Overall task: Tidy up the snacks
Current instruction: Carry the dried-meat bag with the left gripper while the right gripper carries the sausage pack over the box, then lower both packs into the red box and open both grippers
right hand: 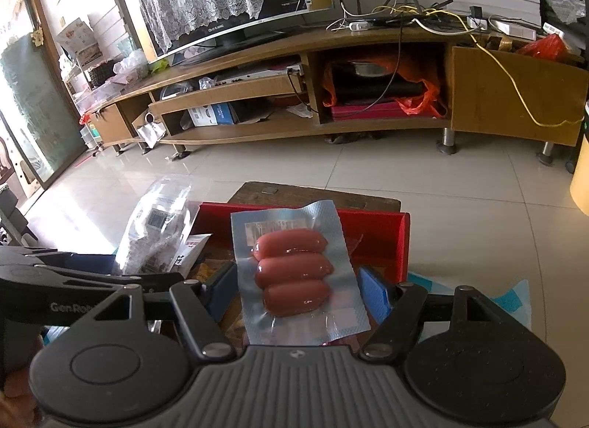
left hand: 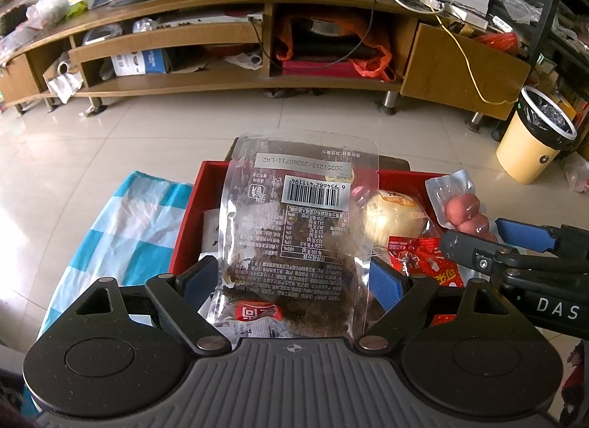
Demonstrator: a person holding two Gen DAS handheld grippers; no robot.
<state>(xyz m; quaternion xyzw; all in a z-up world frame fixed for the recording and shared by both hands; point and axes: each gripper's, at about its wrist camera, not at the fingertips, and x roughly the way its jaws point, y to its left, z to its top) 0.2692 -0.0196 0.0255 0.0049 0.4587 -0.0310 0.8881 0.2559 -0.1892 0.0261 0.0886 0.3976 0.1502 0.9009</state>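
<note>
A red tray (left hand: 186,229) rests on a checked cloth (left hand: 121,229).

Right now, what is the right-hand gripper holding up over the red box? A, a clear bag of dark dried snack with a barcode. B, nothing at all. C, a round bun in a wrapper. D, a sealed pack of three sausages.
D: in the right wrist view the sausage pack stands between the jaws of the right gripper, above the red box; the barcoded clear bag is in the left gripper.
</note>
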